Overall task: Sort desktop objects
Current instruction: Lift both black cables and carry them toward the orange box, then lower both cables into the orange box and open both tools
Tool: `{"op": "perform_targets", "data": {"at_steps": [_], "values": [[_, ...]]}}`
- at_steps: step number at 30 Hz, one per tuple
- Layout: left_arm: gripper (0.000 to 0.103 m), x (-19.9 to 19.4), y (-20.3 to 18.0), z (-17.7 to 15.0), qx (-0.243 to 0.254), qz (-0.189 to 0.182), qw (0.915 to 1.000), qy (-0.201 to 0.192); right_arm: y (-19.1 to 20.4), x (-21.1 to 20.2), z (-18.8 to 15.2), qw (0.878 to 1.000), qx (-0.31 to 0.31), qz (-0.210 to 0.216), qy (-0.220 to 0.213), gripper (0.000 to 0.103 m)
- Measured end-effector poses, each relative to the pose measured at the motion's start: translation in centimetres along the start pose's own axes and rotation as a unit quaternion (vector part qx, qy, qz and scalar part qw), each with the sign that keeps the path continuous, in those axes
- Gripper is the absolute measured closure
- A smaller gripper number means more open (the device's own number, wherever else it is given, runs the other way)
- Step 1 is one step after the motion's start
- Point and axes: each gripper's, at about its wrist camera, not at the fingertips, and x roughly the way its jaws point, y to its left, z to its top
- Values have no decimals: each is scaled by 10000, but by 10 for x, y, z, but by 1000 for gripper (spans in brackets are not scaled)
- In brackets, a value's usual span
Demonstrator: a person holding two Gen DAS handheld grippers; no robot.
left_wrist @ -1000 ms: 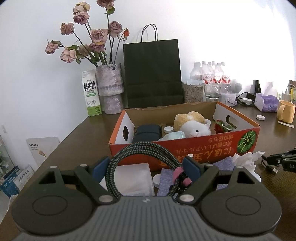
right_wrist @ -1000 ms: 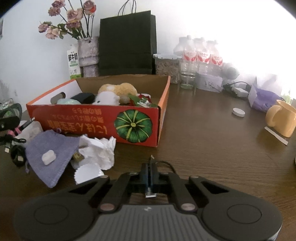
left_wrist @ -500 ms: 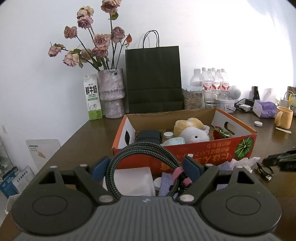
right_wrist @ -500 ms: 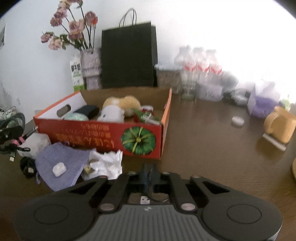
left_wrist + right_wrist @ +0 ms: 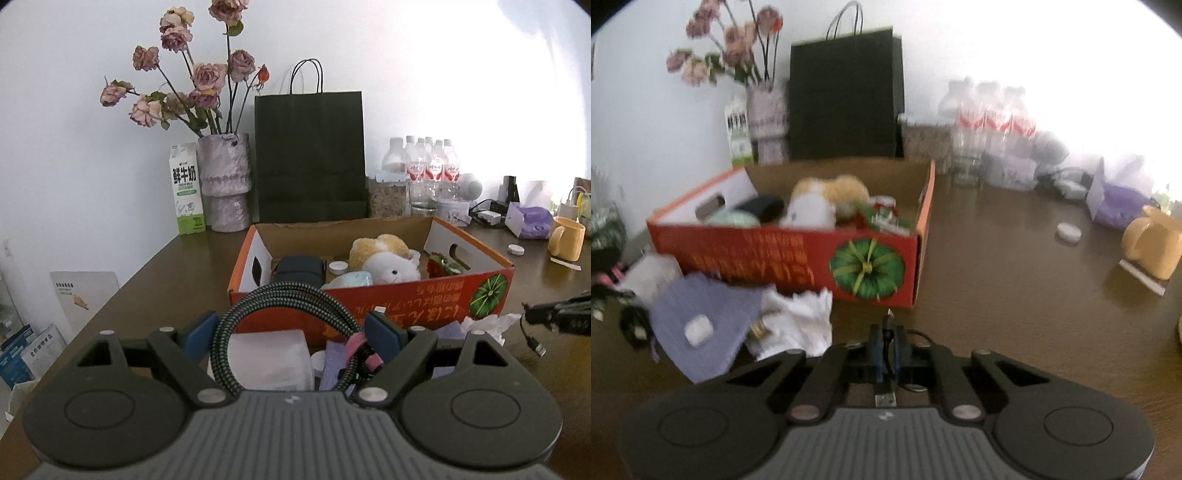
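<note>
Left gripper (image 5: 291,332) spread wide, clamped across coiled cable (image 5: 284,314); box (image 5: 413,299) just ahead. Right gripper (image 5: 887,347) pinched on thin cable end (image 5: 886,397), box ahead-left.

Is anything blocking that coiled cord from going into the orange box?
Only the box's near wall. The coiled braided cable, held in the left gripper, sits just before it. The box is open-topped, though already holding a plush toy.

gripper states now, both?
Left gripper: wide, holding the coiled braided cable.
Right gripper: shut on a thin black cable.
</note>
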Motion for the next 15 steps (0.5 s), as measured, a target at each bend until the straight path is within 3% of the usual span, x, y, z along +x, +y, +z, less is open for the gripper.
{"op": "perform_targets", "data": {"at_steps": [7, 15], "values": [[16, 1, -5, 23, -103, -156, 9994, -283, 8, -27, 36, 9973, -6, 232, -698, 98], [16, 28, -9, 66, -322, -322, 9971, -603, 28, -9, 90, 9925, -52, 414, -1149, 98]]}}
